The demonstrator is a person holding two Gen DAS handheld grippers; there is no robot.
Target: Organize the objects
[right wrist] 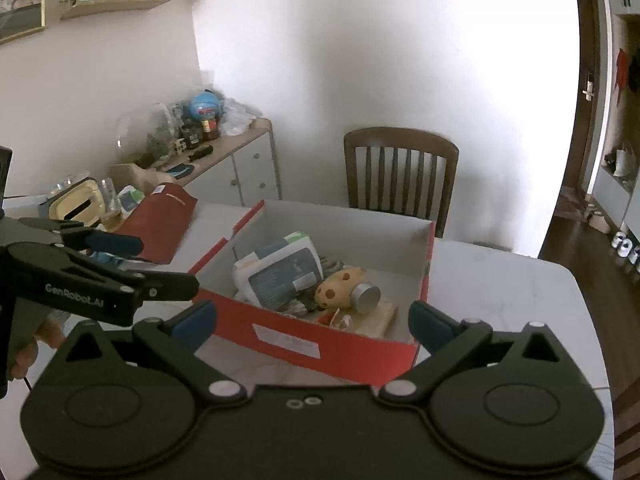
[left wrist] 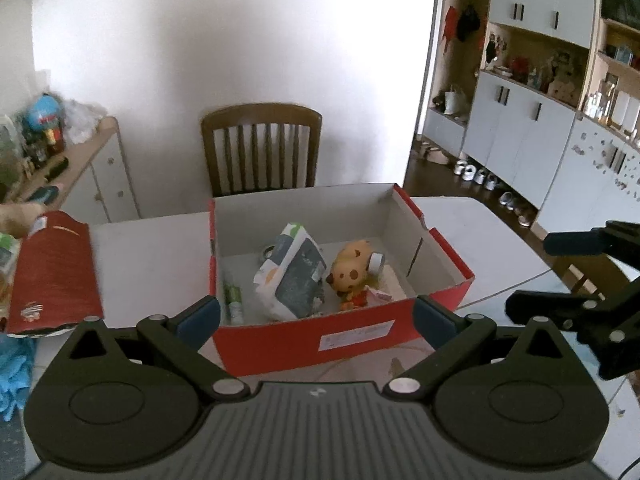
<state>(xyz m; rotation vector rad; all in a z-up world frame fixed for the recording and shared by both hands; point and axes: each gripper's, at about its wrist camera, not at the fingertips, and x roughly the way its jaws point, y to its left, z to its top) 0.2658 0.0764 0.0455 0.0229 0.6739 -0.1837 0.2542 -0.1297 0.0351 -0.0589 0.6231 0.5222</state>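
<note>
While both the left tongs (left wrist: 316,316) and right tongs (right wrist: 312,322) hover spread and empty, the red cardboard shoebox (left wrist: 304,340) at the counter's (left wrist: 160,256) middle looks light yet floppy-walled; grip its stiffer corners.

Box (left wrist: 304,340) on the worktop (left wrist: 152,256); inside it, packet (left wrist: 292,276) left of toy dog (left wrist: 352,272). Chair (left wrist: 260,148) behind the worktop; pouch (left wrist: 56,272) left of box.

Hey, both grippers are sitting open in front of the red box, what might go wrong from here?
1. The tissue pack leans against the dog toy; pulling either could topple the other.
2. The red box looks light, so a push from the left gripper or right gripper might slide it.
3. The red lid is propped at the table's left side and could get knocked.
</note>
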